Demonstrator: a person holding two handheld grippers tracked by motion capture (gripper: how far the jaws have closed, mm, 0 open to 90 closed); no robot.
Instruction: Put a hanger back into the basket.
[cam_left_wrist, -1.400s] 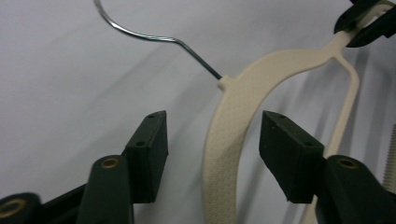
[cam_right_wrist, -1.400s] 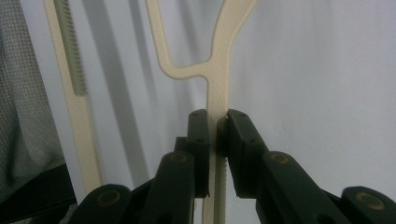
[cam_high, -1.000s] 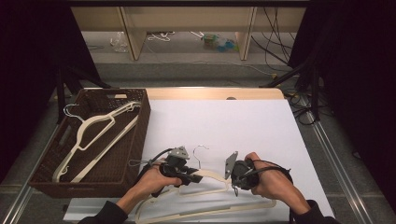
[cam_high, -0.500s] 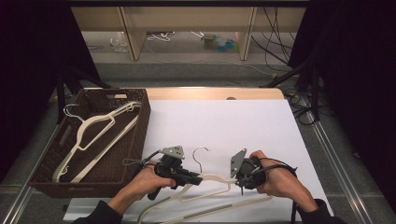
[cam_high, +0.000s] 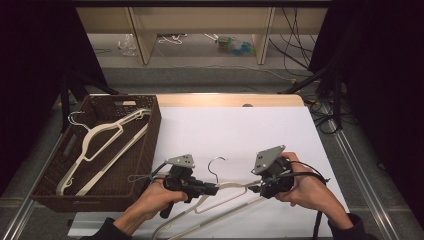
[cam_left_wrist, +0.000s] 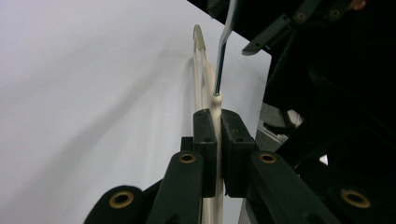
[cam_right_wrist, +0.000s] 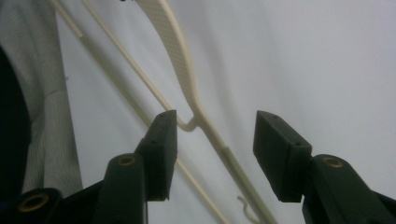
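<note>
A cream plastic hanger with a metal hook hangs just above the white table sheet near its front edge. My left gripper is shut on the hanger's neck, right under the hook. In the left gripper view the pads pinch the cream neck below the hook. My right gripper faces the hanger's right arm. Its jaws have just been opening, and in the right gripper view the arm passes between them without touching the pads.
A brown woven basket stands at the left with cream hangers lying in it. More cream hanger parts lie on the white sheet below my hands. Shelving and cables lie beyond the table's far edge.
Both hands have risen a little and the hanger has come up with the left gripper. The right gripper's jaws have come apart off the hanger's arm.
</note>
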